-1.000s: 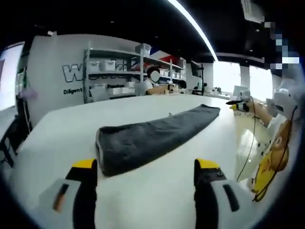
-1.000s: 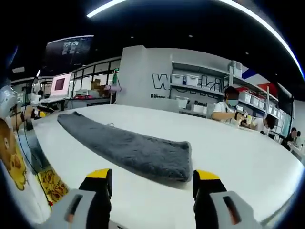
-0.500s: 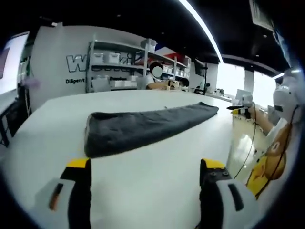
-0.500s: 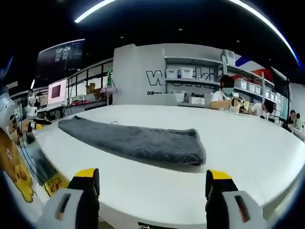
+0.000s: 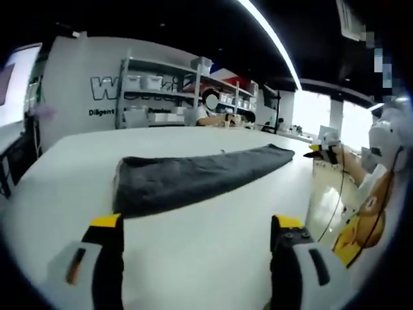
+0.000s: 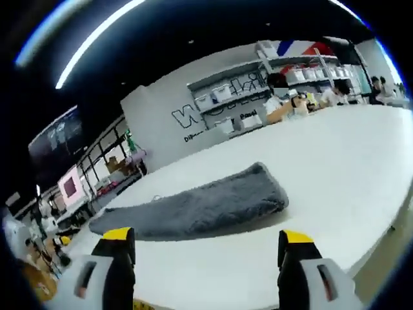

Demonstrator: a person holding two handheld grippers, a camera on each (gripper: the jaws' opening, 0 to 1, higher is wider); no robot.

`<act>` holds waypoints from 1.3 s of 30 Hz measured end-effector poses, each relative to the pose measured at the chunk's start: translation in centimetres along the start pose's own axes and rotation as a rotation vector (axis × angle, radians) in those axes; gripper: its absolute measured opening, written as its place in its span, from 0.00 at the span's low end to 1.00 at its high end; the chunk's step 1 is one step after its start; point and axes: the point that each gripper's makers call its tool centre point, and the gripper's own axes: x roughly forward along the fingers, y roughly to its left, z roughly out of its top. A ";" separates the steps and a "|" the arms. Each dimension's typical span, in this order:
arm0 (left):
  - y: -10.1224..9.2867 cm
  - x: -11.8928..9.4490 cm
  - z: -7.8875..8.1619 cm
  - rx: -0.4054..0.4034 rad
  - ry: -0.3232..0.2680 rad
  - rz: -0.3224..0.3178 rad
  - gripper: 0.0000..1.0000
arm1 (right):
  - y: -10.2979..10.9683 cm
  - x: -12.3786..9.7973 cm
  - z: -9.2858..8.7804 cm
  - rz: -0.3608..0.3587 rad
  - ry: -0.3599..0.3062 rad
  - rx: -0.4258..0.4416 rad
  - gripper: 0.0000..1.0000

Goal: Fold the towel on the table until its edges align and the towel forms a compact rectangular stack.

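Dark grey towel (image 5: 193, 177) lies on the white tabletop (image 5: 193, 252), folded lengthwise into a long narrow strip. In the left gripper view it runs from a thick, rounded end at centre-left out to a thinner end far right. In the right gripper view the same towel (image 6: 200, 206) lies slanted, its blunt end nearest the middle, the far end trailing off to the left. This view is rolled, so the tabletop (image 6: 335, 168) tilts upward to the right.

My left gripper (image 5: 195, 226) hangs above bare tabletop, short of the towel's near long edge. Jaws wide apart, yellow tips showing, nothing between them. Not touching the cloth.

My right gripper (image 6: 205, 240) sits likewise, near the towel's other long edge, jaws spread wide and holding nothing. Clear gap of tabletop between tips and towel.

Beyond the tabletop: a white wall with large dark lettering (image 5: 103, 87), metal shelving (image 5: 161, 97) stacked with pale bins, and a person (image 5: 210, 113) seated at the far side. A long ceiling light strip (image 5: 268, 39) runs overhead. At the right rim of the left gripper view, a yellow cartoon print (image 5: 368, 216) on clothing.
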 end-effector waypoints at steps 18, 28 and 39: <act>-1.8 -1.1 1.4 -0.038 -0.088 -0.043 0.99 | -6.0 3.1 3.2 -0.090 -0.100 0.370 0.71; -1.3 -1.0 1.6 -0.055 -0.114 -0.014 0.98 | -7.9 4.0 3.0 -0.115 -0.089 0.386 0.62; -1.1 -0.8 1.6 -0.072 -0.142 -0.035 0.97 | -8.5 4.7 3.4 -0.154 -0.152 0.378 0.07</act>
